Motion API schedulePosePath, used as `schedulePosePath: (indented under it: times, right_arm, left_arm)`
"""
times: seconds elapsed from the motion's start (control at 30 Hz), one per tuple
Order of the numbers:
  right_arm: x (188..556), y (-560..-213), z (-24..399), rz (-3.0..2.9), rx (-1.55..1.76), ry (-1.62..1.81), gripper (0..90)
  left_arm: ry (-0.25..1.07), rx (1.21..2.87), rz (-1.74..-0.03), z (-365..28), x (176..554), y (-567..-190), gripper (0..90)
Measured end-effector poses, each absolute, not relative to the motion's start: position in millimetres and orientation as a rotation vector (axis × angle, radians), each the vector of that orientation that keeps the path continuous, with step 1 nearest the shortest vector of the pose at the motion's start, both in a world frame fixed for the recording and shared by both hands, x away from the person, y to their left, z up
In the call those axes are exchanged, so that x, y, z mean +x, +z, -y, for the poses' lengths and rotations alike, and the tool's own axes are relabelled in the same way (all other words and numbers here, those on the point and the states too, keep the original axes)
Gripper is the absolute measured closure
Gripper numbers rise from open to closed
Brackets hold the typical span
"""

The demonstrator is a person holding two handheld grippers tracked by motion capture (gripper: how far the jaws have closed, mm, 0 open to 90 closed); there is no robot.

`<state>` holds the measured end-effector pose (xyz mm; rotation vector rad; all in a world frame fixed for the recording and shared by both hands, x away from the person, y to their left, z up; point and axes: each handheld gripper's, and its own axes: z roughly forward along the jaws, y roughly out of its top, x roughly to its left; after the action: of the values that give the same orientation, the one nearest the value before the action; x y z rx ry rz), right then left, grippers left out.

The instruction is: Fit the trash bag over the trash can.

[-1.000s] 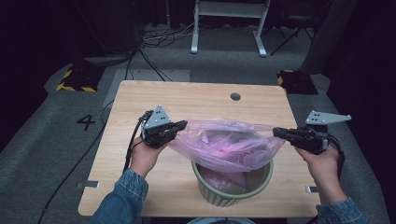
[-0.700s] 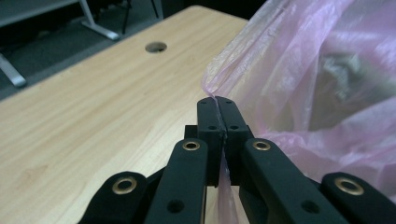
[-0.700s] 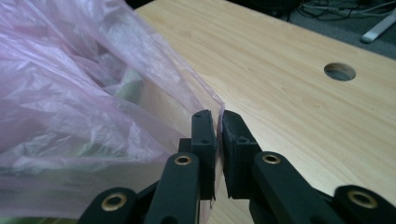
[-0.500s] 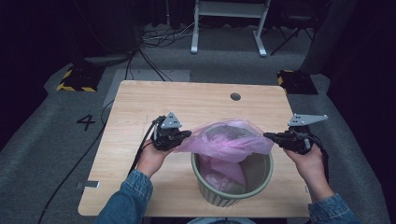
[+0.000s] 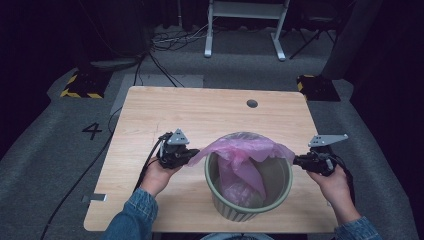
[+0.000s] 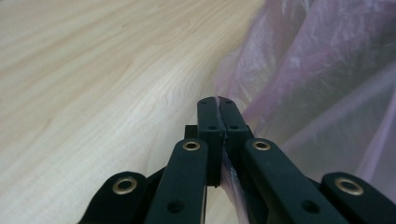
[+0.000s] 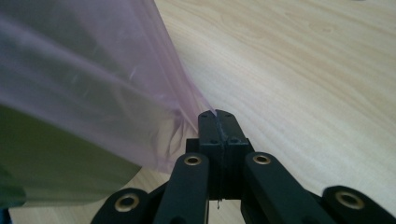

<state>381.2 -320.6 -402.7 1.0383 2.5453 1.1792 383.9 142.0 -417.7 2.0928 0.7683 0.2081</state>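
1. The left gripper (image 5: 192, 154) is clenched on an edge of the pink plastic bag (image 5: 247, 150); in the left gripper view (image 6: 218, 100) its two black jaws meet with a thin fold of the film pinched between them, and the rest of the bag billows off to the right over the table (image 6: 93, 79).
2. The right gripper (image 5: 297, 160) is likewise clamped tight; in the right gripper view (image 7: 218, 113) the jaws are pressed together at the corner where the bag's film (image 7: 93, 70) tapers down to them, though from above the pink edge looks to end just short of the tips, so the hold there is thin at best.
3. Against the earlier pictures, both hands have come down: a second ago the grippers held the bag stretched wide and high above the green bin (image 5: 248, 207); now they sit low, at about rim level on either side of it.
4. The bag has changed with them: earlier it was a taut sheet spanning hand to hand and hiding much of the bin's mouth; now it droops into the bin, its middle hanging down inside and its upper edge draped over the far and left rim.
5. The bin stands in the same place as before, near the front edge of the wooden table (image 5: 210, 112), between the two hands.
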Motion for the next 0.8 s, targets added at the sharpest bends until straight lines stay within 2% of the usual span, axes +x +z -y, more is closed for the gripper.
schedulePosePath:
  times: [0.1,0.13,0.17,0.2,0.27,0.3,0.37,0.6,0.8]
  right_arm:
    - [375.4,-405.2,319.1,-2.563,1.018,1.191,89.8]
    - [373.2,-404.9,317.2,-2.562,1.005,1.178,89.7]
    - [371.1,-404.1,315.6,-2.560,0.992,1.161,89.1]
    - [369.5,-402.9,314.7,-2.552,0.980,1.151,84.1]
    - [366.9,-399.6,315.9,-2.511,0.972,1.168,68.4]
    - [366.2,-396.9,318.4,-2.484,0.973,1.203,57.8]
    - [364.2,-391.9,322.3,-2.423,0.977,1.247,45.1]
    - [348.6,-364.0,335.2,-2.293,0.928,1.333,42.0]
    - [333.9,-338.8,339.0,-2.247,0.837,1.384,41.9]
  left_arm:
    - [0.192,2.073,-0.768,-145.4,378.4,-417.9,89.3]
    - [0.216,2.073,-0.770,-145.6,375.9,-416.5,87.0]
    - [0.237,2.071,-0.770,-146.2,374.1,-414.7,78.3]
    - [0.235,2.057,-0.771,-147.3,372.7,-413.1,67.1]
    - [0.204,2.033,-0.773,-151.9,370.5,-408.4,50.7]
    - [0.191,2.021,-0.775,-153.8,369.6,-406.9,44.1]
    - [0.181,1.972,-0.768,-159.9,365.0,-402.5,38.4]
    - [0.206,1.841,-0.738,-184.1,349.0,-378.5,37.7]
    - [0.200,1.775,-0.624,-192.1,328.7,-356.2,37.3]
